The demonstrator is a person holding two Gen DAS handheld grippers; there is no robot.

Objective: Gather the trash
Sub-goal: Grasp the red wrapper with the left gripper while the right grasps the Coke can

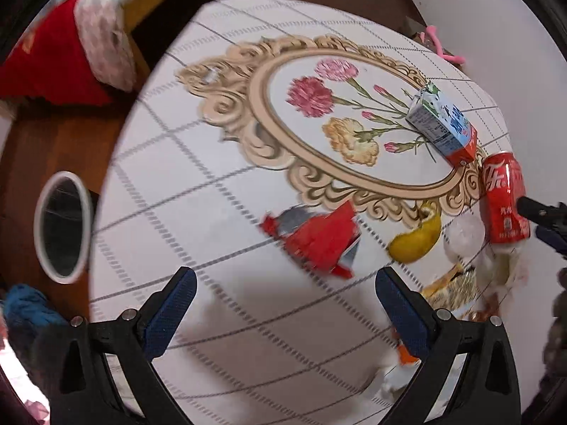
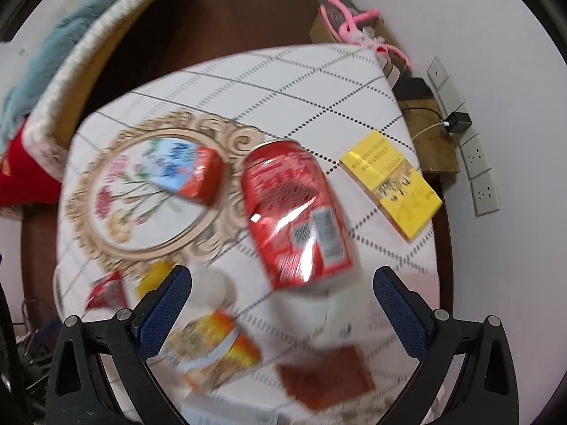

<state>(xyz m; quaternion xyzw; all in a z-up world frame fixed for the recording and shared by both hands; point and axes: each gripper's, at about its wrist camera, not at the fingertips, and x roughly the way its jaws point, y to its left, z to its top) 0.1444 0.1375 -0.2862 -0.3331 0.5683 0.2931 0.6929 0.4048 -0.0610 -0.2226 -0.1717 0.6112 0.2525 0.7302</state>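
Although a bin (image 1: 63, 226) with a white rim stands on the floor just beside the surface (image 1: 219, 134), nothing in either view shows trash inside it, so the collecting looks barely begun, if begun at all; its dark inside is too dim to be sure. The left claw (image 1: 285, 295) hangs above the surface with its jaws spread wide and nothing between them; ahead of it lies a torn red wrapper (image 1: 319, 241), and to the right of that a yellow peel (image 1: 416, 242), a white crumpled wad (image 1: 464, 235), and a red soda can (image 1: 505, 198) lying on its side. A blue-and-white drink carton (image 1: 443, 124) rests on the flower print farther back. The right claw (image 2: 283, 299) is likewise spread open and empty; the can (image 2: 297, 212) lies just ahead of it, between the lines of its fingers but not touched, which suggests it is the next pick. Blurred scraps sit under that claw: an orange-and-yellow packet (image 2: 216, 347) and a brown piece (image 2: 326, 379); a yellow box (image 2: 393, 184) lies well apart near the far edge. By my reading every piece is still to be gathered.
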